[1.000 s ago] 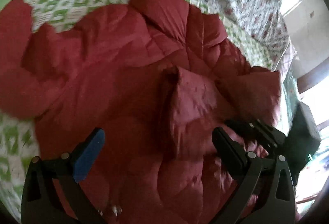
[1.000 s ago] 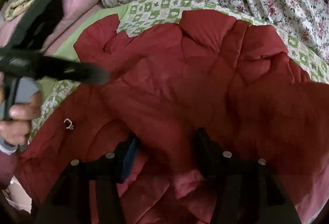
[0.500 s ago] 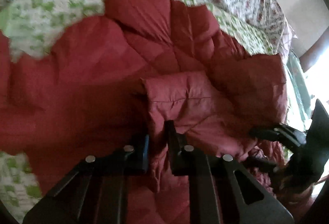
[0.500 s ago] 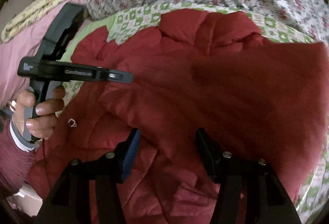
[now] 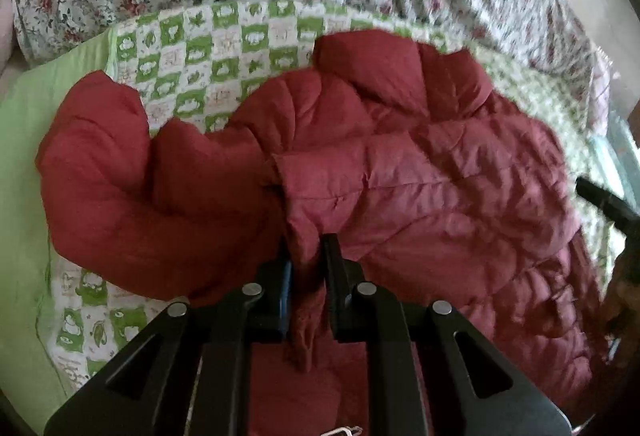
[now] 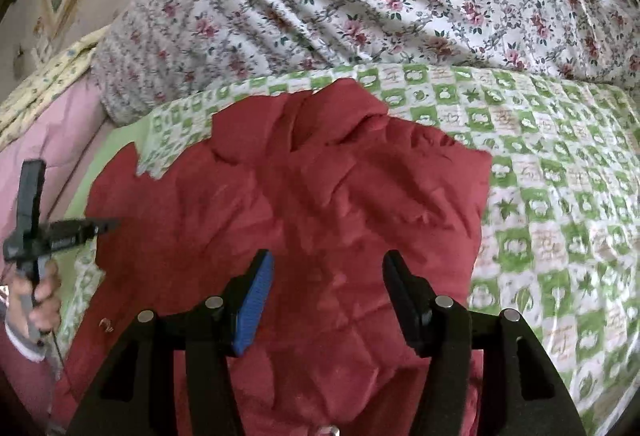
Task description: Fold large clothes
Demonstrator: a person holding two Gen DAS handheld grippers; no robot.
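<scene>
A padded red jacket point(image 5: 420, 176) lies spread on the bed, with one sleeve curling out to the left. My left gripper point(image 5: 308, 252) is shut on a thin fold at the jacket's near edge; the fabric hangs down between its fingers. In the right wrist view the jacket point(image 6: 320, 196) is folded over itself and has a straight edge on its right. My right gripper point(image 6: 328, 276) stands about half wide with thick jacket padding filling the gap; its blue pad point(image 6: 254, 304) still shows. The left gripper point(image 6: 108, 225) appears at the jacket's left edge.
A green-and-white checked quilt point(image 6: 540, 176) lies under the jacket. A bunched floral duvet point(image 6: 360, 16) rises behind it. Pink bedding point(image 6: 52, 124) and a wall are at the far left. A person's hand point(image 6: 36, 296) grips the left tool's handle.
My left gripper went from wide open to shut on the jacket's edge. The right gripper carried the jacket's right side over to the left, uncovering checked quilt on the right.
</scene>
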